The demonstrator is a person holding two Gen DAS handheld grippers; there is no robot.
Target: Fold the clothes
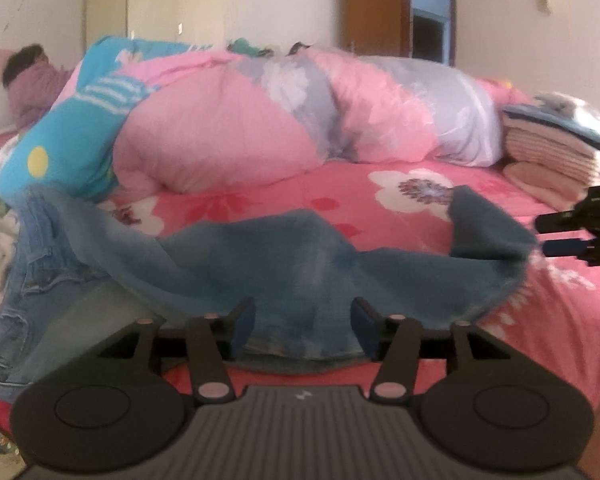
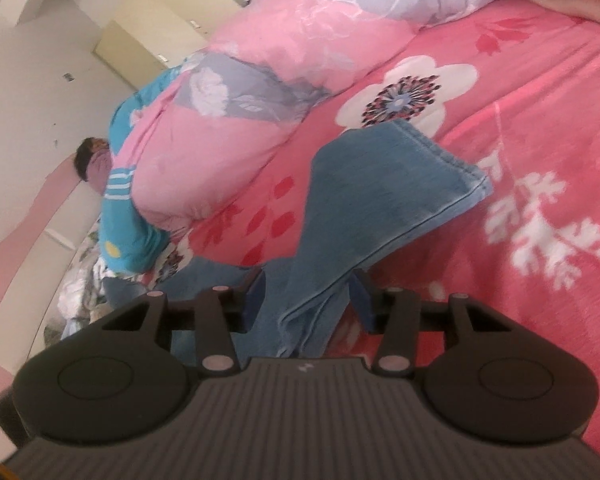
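Jeans [image 1: 300, 264] lie across the near edge of the bed [image 1: 380, 200], mid-fold. Left gripper [image 1: 303, 326] has its jaws part open, denim between them but not pinched. Right gripper [image 2: 308, 300] straddles a bunched leg, jaws likewise loose. Next, I'd judge: clamp and carry the leg across. Open sheet ahead; quilt [image 1: 260, 120] and folded stack [image 1: 556, 148] line the far side.

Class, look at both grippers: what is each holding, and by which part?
Neither grips: the jeans lie between the open left gripper and right gripper, a leg running through the right.
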